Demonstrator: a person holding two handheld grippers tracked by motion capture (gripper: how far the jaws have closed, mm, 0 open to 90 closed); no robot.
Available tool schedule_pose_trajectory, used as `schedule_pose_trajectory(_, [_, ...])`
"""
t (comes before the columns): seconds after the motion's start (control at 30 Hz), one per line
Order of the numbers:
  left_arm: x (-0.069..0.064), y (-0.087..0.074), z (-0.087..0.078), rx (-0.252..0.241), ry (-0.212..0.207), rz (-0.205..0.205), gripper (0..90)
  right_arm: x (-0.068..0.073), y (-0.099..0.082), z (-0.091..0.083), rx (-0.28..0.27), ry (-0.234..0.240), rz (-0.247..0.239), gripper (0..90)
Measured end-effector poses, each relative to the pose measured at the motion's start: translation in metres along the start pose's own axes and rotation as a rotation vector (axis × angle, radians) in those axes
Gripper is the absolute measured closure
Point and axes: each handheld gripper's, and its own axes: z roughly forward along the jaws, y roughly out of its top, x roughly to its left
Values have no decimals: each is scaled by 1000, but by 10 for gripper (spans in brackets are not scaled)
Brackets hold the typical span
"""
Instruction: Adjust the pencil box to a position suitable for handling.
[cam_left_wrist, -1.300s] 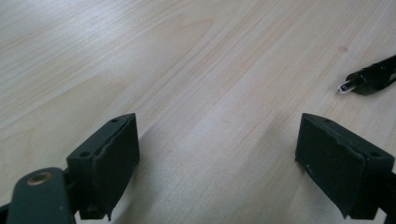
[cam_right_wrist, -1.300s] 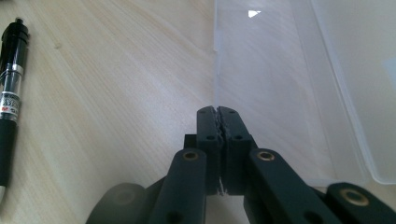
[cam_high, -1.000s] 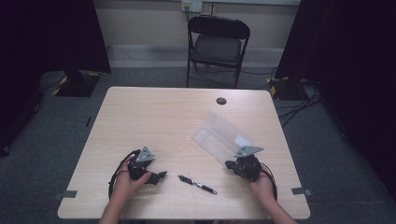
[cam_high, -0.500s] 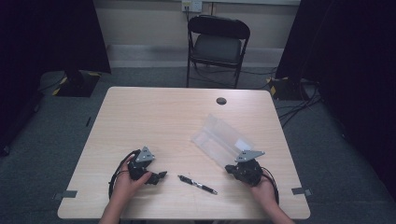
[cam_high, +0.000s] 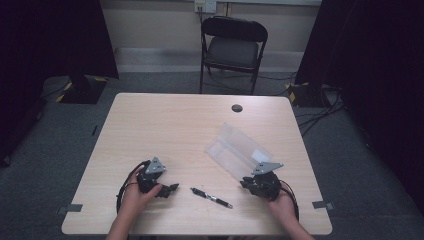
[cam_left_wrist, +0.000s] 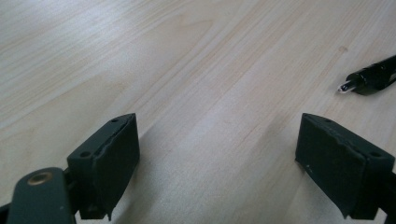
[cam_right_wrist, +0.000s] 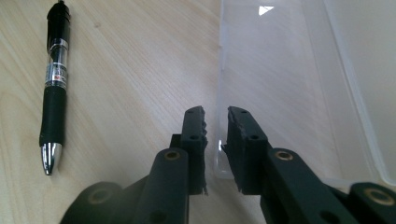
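Note:
A clear plastic box (cam_high: 235, 150) lies slantwise on the right half of the table, and a black pen (cam_high: 211, 197) lies between the two hands. My right gripper (cam_high: 246, 184) sits at the box's near corner. In the right gripper view its jaws (cam_right_wrist: 215, 112) stand a narrow gap apart around the box's thin side wall (cam_right_wrist: 280, 70), and they have just been opening. The pads do not press on the wall. The pen (cam_right_wrist: 55, 88) lies to their left. My left gripper (cam_high: 170, 189) rests on the table, wide open (cam_left_wrist: 217, 126) with bare wood between its jaws. The pen's tip (cam_left_wrist: 371, 77) lies ahead to the right.
The wooden table (cam_high: 165, 130) has a round cable hole (cam_high: 236, 108) at the far side. A black folding chair (cam_high: 234, 47) stands behind the table. Cables run over the floor at the right (cam_high: 320, 107).
The right hand has drawn back slightly toward the near table edge. The left hand, the pen and the box lie as before.

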Motion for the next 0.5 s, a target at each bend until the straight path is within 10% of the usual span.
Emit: schedule_pose_trajectory(0.5, [0,0,0,1,1,0,134,26,14,-8,-46,52,-18,517])
